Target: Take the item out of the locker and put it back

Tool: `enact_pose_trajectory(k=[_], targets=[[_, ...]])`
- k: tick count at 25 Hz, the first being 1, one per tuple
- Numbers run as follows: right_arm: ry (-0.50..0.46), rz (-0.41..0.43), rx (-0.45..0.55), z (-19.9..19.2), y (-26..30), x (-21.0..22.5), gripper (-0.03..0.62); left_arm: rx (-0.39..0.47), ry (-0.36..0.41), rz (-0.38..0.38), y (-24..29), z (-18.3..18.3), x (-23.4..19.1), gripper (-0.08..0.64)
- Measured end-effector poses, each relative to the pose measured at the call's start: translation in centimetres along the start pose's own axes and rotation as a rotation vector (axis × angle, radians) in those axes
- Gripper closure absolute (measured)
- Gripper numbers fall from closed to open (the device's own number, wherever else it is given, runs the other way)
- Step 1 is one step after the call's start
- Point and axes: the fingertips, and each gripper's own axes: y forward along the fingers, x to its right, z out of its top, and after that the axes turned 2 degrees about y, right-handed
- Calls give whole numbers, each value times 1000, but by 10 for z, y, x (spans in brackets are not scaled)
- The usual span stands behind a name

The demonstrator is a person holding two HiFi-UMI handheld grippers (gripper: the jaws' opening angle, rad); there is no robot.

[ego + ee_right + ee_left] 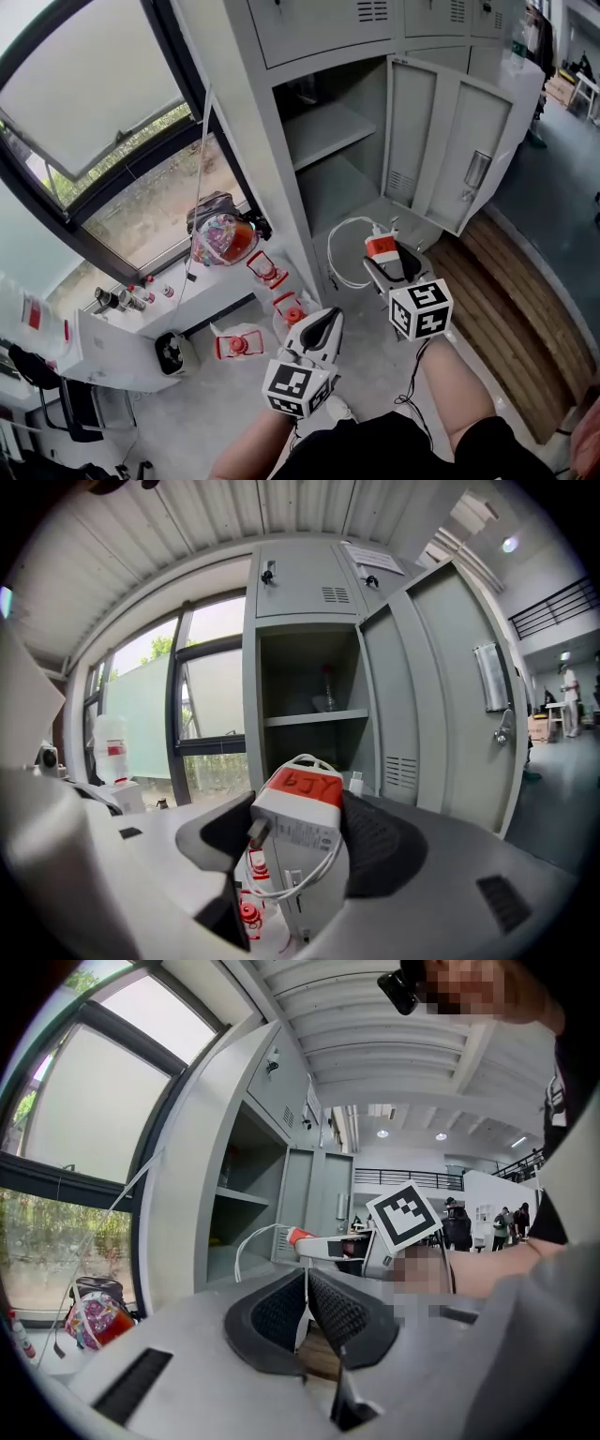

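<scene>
Your right gripper [384, 257] is clamped on the charger [298, 816], a white block with an orange-taped end, and the pads press its two long sides. The charger is out of the locker [330, 192], in the air in front of the open compartment, so I judge the return is the step in hand.

To do it well, keep the squeeze steady and carry the charger toward 11 o'clock in the head view, into the lower space under the shelf [323, 131]. Watch the white cable [337, 255]: it loops out at 9 o'clock from the charger and hangs loose, so it could catch on the locker's front edge. Lead with the orange end and let the loop follow inside before you let go. The open door [448, 155] stands at 1 o'clock from your gripper; stay clear of it. Set the block down flat on the compartment floor rather than dropping it.

Your left gripper [307, 1299] has its jaws together with nothing between them. It sits at 7 o'clock from the right one in the head view, apart from the charger.

Seen from the right gripper, the charger fills the gap between the jaws, and the locker opening is straight beyond it at 12 o'clock.
</scene>
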Motion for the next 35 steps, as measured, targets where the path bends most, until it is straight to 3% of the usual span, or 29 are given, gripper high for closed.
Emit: enact_pose_trajectory(k=[14, 26, 35], targets=[[-9, -8, 16, 33, 64, 6, 253, 15, 2, -33, 25, 7, -28, 538], [-32, 99, -22, 50, 150, 32, 253, 17, -11, 38, 93, 19, -60, 538], [-40, 145, -71, 42, 213, 46, 253, -12, -14, 78, 133, 13, -85, 538]])
